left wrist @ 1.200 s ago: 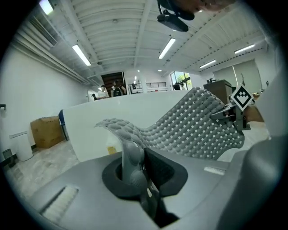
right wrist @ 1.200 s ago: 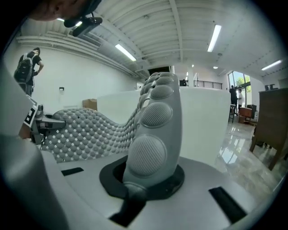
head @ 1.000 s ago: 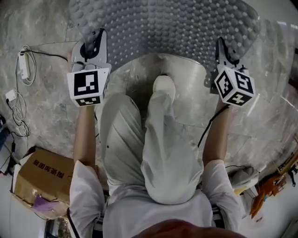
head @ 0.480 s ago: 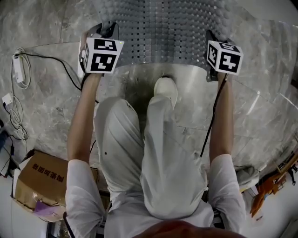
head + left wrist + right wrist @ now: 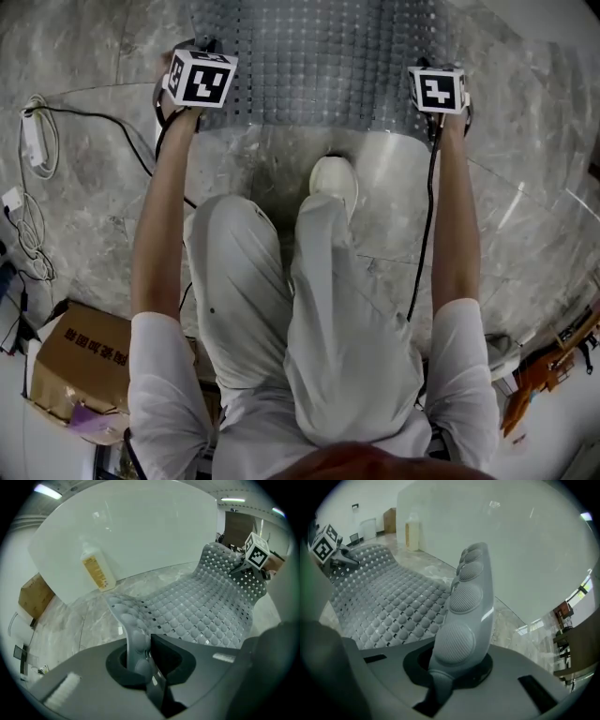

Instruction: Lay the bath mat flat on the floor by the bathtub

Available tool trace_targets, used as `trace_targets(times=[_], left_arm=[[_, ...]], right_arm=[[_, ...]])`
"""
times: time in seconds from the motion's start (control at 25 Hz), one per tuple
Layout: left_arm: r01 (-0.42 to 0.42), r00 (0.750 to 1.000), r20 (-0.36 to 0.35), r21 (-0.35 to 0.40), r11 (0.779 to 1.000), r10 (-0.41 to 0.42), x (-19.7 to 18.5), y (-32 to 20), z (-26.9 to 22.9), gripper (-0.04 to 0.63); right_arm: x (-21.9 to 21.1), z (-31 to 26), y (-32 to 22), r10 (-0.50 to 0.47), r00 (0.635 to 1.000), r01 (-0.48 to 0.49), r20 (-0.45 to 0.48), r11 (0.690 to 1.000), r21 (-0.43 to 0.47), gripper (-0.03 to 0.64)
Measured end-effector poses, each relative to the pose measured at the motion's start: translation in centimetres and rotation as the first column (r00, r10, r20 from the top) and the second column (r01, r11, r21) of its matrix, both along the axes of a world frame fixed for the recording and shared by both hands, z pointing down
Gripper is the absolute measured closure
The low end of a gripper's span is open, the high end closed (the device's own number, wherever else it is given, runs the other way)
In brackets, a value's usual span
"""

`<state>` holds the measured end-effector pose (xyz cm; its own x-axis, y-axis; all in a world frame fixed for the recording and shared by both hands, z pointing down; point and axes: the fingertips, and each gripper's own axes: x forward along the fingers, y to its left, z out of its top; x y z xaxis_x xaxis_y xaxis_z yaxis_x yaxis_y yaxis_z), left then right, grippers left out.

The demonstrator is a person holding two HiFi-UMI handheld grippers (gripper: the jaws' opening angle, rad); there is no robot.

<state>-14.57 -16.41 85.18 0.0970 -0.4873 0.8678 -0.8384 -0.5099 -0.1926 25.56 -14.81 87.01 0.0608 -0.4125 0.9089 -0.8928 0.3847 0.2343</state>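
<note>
The grey bath mat, knobbed and full of small holes, stretches away over the marble floor toward the white bathtub wall. My left gripper is shut on the mat's near left corner, which curls up between its jaws. At the near right corner, my right gripper is shut on the mat, and that corner stands upright in the jaws. The two grippers hold the near edge a little off the floor. The far edge is out of the head view.
A bottle with a yellow label stands on the floor against the tub. The person's legs and a white shoe are just behind the mat. Cables and a power strip lie at the left, a cardboard box at the lower left.
Both grippers have moved forward, away from the body, carrying the mat's near edge with them. The mat now lies flatter and farther out.
</note>
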Motion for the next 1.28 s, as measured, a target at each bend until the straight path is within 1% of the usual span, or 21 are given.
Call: trace_targets(times=[0.12,0.24,0.4,0.48,0.56,0.64,0.68,0.76,0.8,0.84,0.88,0.96,1.04,1.12,1.2,1.28], left_arm=[[0.032,0.999,0.033,-0.029,0.999,-0.031,-1.7,-0.3,1.6,0.571],[0.065,0.997,0.036,-0.060,0.996,-0.063,-2.9,-0.5,3.1,0.566],[0.113,0.993,0.042,-0.105,0.988,-0.109,-4.2,-0.4,5.1,0.557],[0.133,0.990,0.053,-0.111,0.985,-0.128,-4.9,-0.4,5.5,0.545],[0.144,0.989,0.055,-0.117,0.983,-0.138,-5.4,-0.3,5.8,0.538],[0.137,0.991,0.022,-0.114,0.984,-0.136,-5.1,-0.4,5.9,0.538],[0.136,0.990,-0.011,-0.113,0.984,-0.138,-4.9,-0.5,5.9,0.538],[0.155,0.982,-0.086,-0.125,0.980,-0.166,-5.0,-0.5,6.0,0.537],[0.172,0.975,-0.116,-0.134,0.976,-0.188,-5.3,-0.5,6.0,0.530],[0.191,0.969,-0.134,-0.141,0.971,-0.209,-5.8,-0.6,6.0,0.498],[0.202,0.965,-0.138,-0.150,0.968,-0.223,-6.3,-0.7,6.0,0.449],[0.197,0.968,-0.121,-0.173,0.965,-0.219,-7.3,-0.5,6.1,0.406],[0.184,0.973,-0.105,-0.189,0.965,-0.206,-8.1,-0.1,6.3,0.389],[0.199,0.966,-0.127,-0.193,0.961,-0.226,-8.8,0.0,6.6,0.361],[0.217,0.956,-0.152,-0.202,0.955,-0.249,-9.3,0.1,6.6,0.344],[0.208,0.959,-0.150,-0.205,0.956,-0.241,-9.8,0.2,6.6,0.348]], right_arm=[[1.6,2.0,-0.2,-0.009,0.998,0.007,-0.062,0.999,-0.042,0.583],[3.1,3.2,-0.8,-0.053,0.994,0.051,-0.098,0.998,-0.026,0.562],[4.7,4.6,-1.1,-0.089,0.991,0.089,-0.103,0.996,-0.004,0.516],[4.7,4.9,-1.6,-0.107,0.991,0.109,-0.076,0.994,0.026,0.503],[5.2,5.1,-1.9,-0.101,0.993,0.104,-0.053,0.993,0.051,0.492],[6.2,4.9,-1.7,-0.068,0.997,0.070,-0.027,0.996,0.059,0.485],[6.5,4.7,-1.7,-0.045,0.999,0.044,0.005,0.997,0.066,0.477],[7.2,4.4,-1.5,0.025,0.995,-0.033,0.099,0.996,0.080,0.467],[7.5,4.4,-1.4,0.064,0.987,-0.077,0.148,0.994,0.082,0.457],[7.8,4.4,-1.3,0.095,0.977,-0.112,0.189,0.990,0.081,0.445],[8.1,4.4,-1.2,0.117,0.968,-0.137,0.220,0.987,0.079,0.437],[8.5,4.5,-0.9,0.144,0.953,-0.169,0.265,0.983,0.072,0.426],[9.0,4.6,-0.6,0.174,0.935,-0.202,0.310,0.977,0.061,0.414],[9.6,4.9,-0.3,0.208,0.914,-0.237,0.349,0.971,0.042,0.396],[10.6,5.3,0.5,0.235,0.905,-0.258,0.356,0.966,0.017,0.373],[11.7,5.7,1.4,0.258,0.905,-0.273,0.339,0.962,-0.005,0.370]])
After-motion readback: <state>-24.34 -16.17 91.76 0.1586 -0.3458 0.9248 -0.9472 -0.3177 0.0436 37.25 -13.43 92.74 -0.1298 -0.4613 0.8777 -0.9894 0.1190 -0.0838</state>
